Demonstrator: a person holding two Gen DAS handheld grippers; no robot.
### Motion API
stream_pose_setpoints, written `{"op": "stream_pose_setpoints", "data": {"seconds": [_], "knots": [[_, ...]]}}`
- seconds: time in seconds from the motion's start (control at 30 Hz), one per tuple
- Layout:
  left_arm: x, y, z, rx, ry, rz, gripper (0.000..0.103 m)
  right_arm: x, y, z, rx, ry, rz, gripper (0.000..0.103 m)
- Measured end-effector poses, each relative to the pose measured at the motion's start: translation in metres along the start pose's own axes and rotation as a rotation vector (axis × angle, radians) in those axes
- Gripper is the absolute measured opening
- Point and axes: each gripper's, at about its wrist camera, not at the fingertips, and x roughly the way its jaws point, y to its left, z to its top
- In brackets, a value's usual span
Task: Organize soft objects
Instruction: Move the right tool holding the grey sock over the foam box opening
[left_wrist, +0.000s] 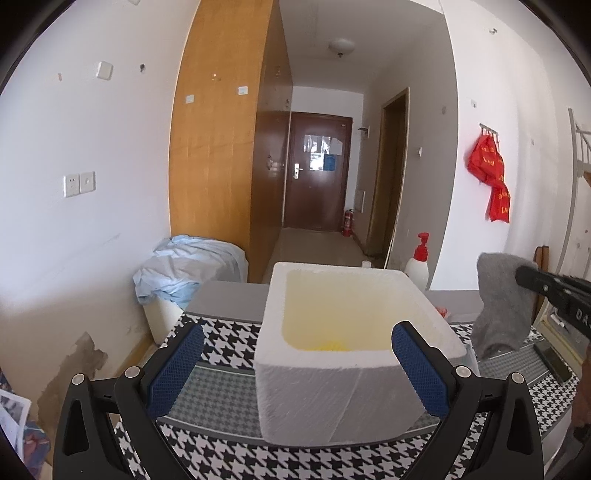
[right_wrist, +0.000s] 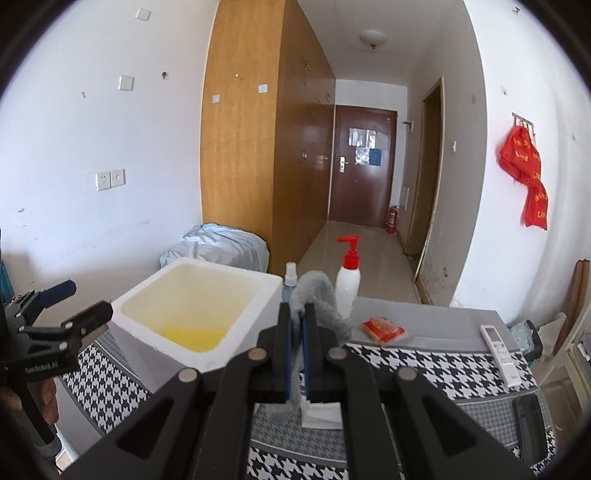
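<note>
Grey sock (right_wrist: 321, 295) hangs clamped in the right gripper (right_wrist: 298, 332), just right of the foam box (left_wrist: 347, 373), which sits between the left gripper's (left_wrist: 295, 373) spread, empty fingers.

Pump bottle (right_wrist: 348, 280) behind foam box (right_wrist: 258, 295), seemingly.

On the desk (right_wrist: 424, 321): pump bottle (right_wrist: 348, 281) at the back, spray bottle (right_wrist: 290, 282) left of it, red packet (right_wrist: 382, 329) and remote (right_wrist: 500, 352) to its right.
</note>
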Motion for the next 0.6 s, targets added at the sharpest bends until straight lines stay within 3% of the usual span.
{"op": "stream_pose_setpoints", "data": {"seconds": [0.6], "knots": [[-0.008, 0.023, -0.013, -0.039, 0.007, 0.022, 0.102, 0.009, 0.029, 0.029, -0.049, -0.045, 0.049, 0.007]]}}
